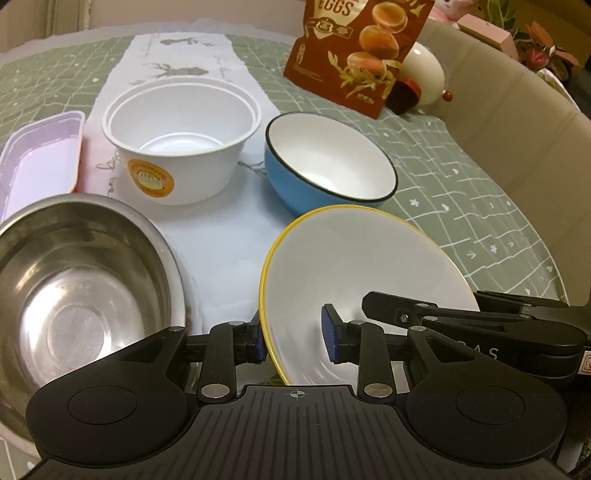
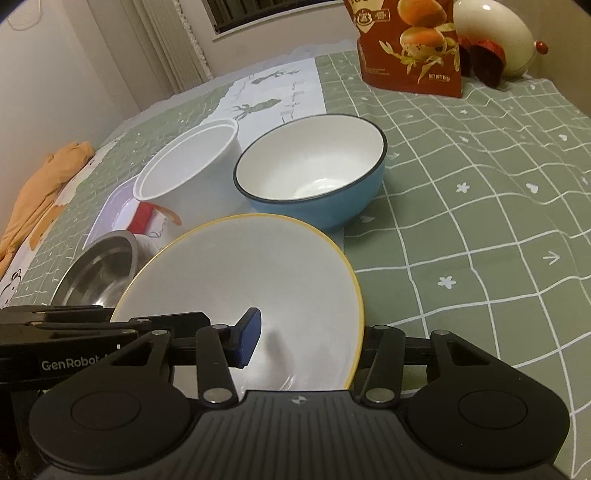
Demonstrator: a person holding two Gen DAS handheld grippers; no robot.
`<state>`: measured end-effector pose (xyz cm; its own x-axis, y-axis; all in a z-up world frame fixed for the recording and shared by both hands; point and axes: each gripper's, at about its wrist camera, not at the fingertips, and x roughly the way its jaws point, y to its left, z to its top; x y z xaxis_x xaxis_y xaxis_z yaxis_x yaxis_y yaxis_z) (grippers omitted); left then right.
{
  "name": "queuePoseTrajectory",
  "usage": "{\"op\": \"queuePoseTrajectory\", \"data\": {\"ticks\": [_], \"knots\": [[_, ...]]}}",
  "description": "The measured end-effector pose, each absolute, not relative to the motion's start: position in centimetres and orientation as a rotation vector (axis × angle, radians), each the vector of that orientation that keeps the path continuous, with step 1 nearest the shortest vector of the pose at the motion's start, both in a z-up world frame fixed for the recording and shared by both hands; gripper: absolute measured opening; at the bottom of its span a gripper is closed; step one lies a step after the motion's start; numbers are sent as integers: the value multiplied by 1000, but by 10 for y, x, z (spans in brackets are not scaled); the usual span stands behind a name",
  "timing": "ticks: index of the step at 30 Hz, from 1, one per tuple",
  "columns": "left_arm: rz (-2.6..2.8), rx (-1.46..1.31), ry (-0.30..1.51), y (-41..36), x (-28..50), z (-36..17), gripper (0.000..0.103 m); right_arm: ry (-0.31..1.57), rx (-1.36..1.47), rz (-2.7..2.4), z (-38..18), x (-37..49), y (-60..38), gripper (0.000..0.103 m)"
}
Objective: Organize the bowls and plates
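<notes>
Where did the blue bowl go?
The blue bowl sits on the table, just right of the white tub and right behind the yellow-rimmed plate.

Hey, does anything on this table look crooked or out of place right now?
Yes: the yellow-rimmed plate sits tilted, not flat, with the left claw and right claw each straddling an opposite rim. The blue bowl and steel bowl stand upright.

Dim, warm indoor light. Green grid-patterned cloth over the worktop, white printed runner down its middle. Beige curved chair back on one side; pale wall, pleated curtain and a window sill — louvred slats above — at the far end.
</notes>
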<state>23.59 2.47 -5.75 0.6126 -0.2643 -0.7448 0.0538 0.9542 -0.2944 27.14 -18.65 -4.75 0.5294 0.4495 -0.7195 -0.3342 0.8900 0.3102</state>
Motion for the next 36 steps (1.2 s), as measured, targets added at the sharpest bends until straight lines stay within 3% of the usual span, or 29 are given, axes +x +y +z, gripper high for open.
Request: {"op": "queuePoseTrajectory", "data": {"ticks": [23, 36], "knots": [[-176, -350, 751, 84, 190, -17, 35, 807, 15, 514, 18, 234, -120, 48], [-164, -189, 914, 25, 255, -62, 29, 927, 129, 455, -55, 286, -179, 48]]}}
